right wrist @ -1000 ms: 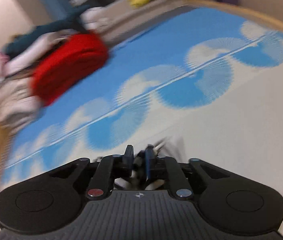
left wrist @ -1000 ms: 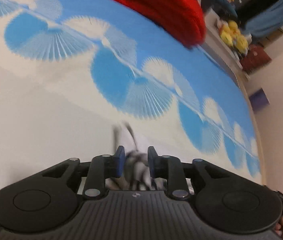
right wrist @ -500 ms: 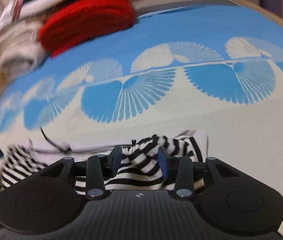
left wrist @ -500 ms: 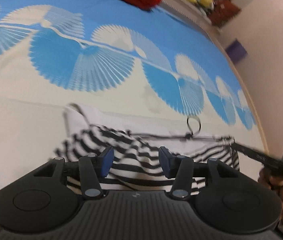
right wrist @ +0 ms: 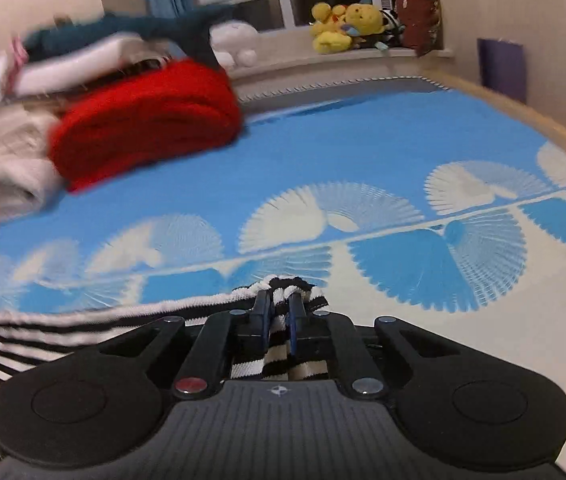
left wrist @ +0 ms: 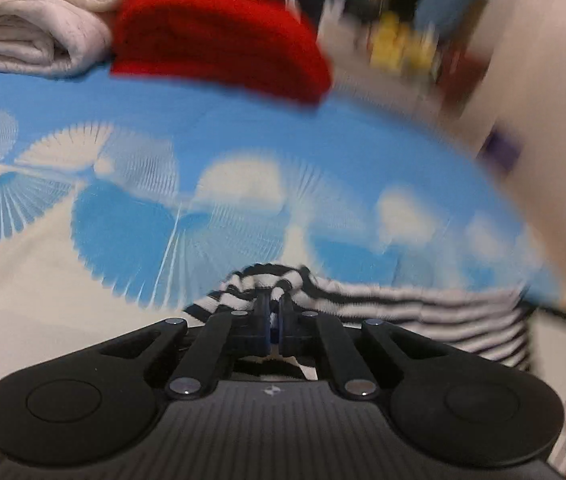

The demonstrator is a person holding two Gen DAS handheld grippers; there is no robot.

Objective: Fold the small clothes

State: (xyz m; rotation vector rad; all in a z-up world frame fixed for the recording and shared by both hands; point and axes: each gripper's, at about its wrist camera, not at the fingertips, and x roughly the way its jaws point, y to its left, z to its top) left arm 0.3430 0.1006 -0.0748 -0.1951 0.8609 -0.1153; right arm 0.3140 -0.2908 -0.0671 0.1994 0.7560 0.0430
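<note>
We find the left gripper (left wrist: 274, 308) clenched on a bunched edge of the black-and-white striped garment (left wrist: 403, 304), fingers nearly touching. The right gripper (right wrist: 279, 312) pinches another edge of the striped garment (right wrist: 83, 320). The cloth stretches between them, near the cameras, above the blue fan-patterned bedspread (right wrist: 363, 152). A red folded knit (right wrist: 143, 120) lies far left.

garment (right wrist: 131, 322) stretched between left gripper (left wrist: 274, 309) and right gripper (right wrist: 279, 309) above the bedspread (right wrist: 363, 152), folded pile (right wrist: 143, 124) behind at far left, plush toys (right wrist: 343, 26) on the sill (right wrist: 323, 58) beyond.
</note>
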